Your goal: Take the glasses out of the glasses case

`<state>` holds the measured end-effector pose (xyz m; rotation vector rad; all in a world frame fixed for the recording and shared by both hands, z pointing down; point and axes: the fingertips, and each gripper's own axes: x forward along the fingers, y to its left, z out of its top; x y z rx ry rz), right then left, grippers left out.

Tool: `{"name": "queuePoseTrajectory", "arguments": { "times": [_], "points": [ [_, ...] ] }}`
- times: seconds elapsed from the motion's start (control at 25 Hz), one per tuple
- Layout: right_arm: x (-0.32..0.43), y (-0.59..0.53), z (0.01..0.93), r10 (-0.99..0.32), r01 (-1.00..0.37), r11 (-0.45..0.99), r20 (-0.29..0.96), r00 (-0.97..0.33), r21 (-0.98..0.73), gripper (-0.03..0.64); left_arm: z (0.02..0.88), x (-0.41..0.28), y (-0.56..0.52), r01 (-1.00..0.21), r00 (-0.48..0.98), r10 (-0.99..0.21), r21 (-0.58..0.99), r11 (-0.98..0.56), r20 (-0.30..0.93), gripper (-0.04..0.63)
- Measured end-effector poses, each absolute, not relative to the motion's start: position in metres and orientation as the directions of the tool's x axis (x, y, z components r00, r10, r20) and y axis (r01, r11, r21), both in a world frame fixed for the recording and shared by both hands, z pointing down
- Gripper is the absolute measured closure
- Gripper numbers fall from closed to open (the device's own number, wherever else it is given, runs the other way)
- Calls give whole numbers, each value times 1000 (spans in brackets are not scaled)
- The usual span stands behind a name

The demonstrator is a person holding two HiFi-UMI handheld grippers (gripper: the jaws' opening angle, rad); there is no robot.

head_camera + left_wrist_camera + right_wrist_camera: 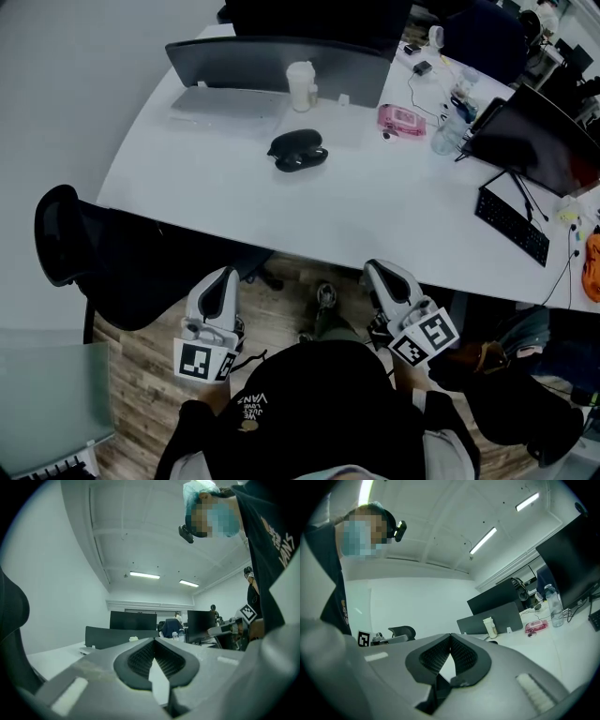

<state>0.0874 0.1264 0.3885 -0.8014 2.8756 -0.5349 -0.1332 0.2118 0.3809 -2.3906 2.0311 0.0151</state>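
Head view: we hold both grippers low against our body, short of the table edge. Left gripper is clenched, tips meeting on nothing. Right gripper is the same. The black case lies mid-table, well apart from both grippers, just before a cup.

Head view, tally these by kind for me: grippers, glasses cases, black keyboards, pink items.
Grippers: 2 (left gripper, right gripper)
Glasses case: 1
Black keyboard: 1
Pink item: 1
Total: 5
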Motion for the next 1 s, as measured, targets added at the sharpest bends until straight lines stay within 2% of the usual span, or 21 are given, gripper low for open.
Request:
{"name": "queuePoseTrajectory", "arguments": {
  "times": [1.0],
  "points": [
    [76, -15, 402, -459, -420, 816, -4, -888, -397, 615, 386, -142, 68, -995, 102, -995, -9, -102, 0, 594]
  ]
}}
